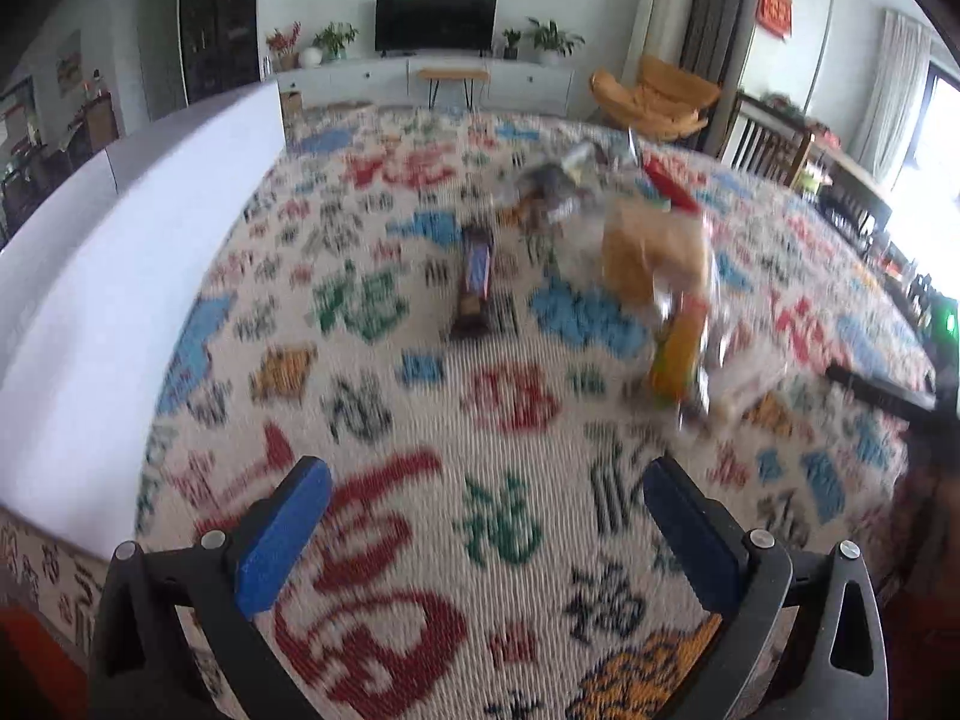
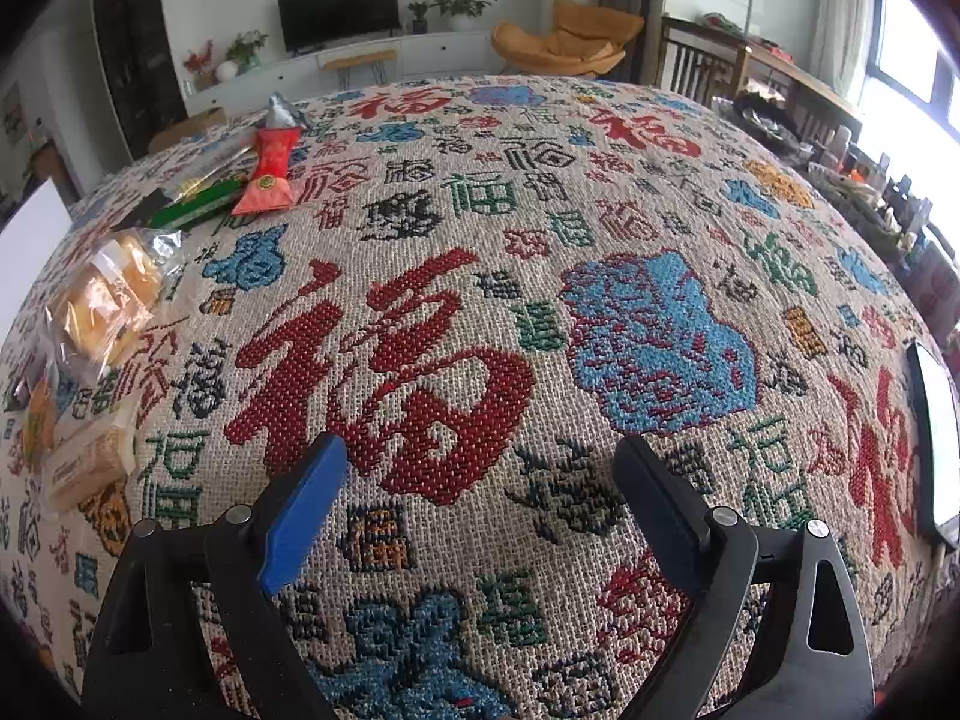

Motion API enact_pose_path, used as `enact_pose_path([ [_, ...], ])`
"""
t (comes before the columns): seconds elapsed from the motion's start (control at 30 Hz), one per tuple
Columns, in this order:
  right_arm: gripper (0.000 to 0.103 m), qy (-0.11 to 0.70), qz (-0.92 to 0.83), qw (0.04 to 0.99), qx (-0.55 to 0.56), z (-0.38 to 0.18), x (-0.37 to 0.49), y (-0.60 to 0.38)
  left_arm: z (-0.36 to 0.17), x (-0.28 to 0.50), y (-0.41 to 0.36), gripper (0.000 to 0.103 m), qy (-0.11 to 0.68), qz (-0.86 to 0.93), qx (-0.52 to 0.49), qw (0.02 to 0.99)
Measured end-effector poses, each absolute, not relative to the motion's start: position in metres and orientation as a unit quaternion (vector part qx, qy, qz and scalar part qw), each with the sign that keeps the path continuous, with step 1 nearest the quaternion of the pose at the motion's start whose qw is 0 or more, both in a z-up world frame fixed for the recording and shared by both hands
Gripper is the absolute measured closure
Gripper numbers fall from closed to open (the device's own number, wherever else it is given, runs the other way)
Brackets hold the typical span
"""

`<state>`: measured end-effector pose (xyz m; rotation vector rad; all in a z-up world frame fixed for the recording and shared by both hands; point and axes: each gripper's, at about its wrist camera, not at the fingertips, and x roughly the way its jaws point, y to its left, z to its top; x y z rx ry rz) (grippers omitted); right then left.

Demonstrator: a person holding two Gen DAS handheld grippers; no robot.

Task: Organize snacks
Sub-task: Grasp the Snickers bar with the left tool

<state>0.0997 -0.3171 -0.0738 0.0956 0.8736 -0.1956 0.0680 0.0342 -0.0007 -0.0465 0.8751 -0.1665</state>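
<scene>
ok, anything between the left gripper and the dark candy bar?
Nothing. In the left wrist view, only bare patterned tablecloth lies between the open left gripper and the candy bar.

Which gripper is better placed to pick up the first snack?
Probably the left gripper: the chocolate bar and the bread bag lie ahead of its open jaws. The right gripper faces bare tablecloth; the snacks lie far to its left.

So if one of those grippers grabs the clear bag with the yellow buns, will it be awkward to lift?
Probably a bit. The clear bag of yellow buns looks crinkly and glossy, so it may slip or crumple between the fingers. Its contents look soft and puffy, so it is likely light but squashable. It lies flat on the woven tablecloth, so rolling seems unlikely.
</scene>
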Motion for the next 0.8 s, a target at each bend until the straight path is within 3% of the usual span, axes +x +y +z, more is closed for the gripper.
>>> enact_pose_path([
  [0.2, 0.01, 0.422, -0.094, 0.9, 0.047, -0.074, 0.099, -0.317, 0.022, 0.123, 0.022, 0.0, 0.436, -0.08, 0.042, 0.895],
  [0.37, 0.01, 0.422, -0.094, 0.9, 0.046, -0.074, 0.099, -0.317, 0.013, 0.178, 0.01, 0.011, 0.484, -0.075, 0.059, 0.87],
  [0.47, 0.01, 0.422, -0.094, 0.9, 0.046, -0.074, 0.099, -0.317, -0.009, 0.209, 0.007, 0.03, 0.526, -0.067, 0.046, 0.847],
  [0.53, 0.01, 0.422, -0.094, 0.901, 0.047, -0.074, 0.099, -0.317, -0.023, 0.219, 0.006, 0.053, 0.549, -0.064, 0.036, 0.833],
  [0.6, 0.01, 0.422, -0.094, 0.901, 0.047, -0.074, 0.099, -0.317, -0.027, 0.22, 0.006, 0.066, 0.549, -0.066, 0.036, 0.833],
  [0.63, 0.01, 0.422, -0.094, 0.901, 0.047, -0.074, 0.099, -0.317, -0.025, 0.218, 0.005, 0.086, 0.544, -0.071, 0.039, 0.835],
  [0.8, 0.01, 0.422, -0.095, 0.9, 0.046, -0.074, 0.098, -0.317, -0.023, 0.19, 0.025, 0.086, 0.552, -0.091, -0.006, 0.829],
])
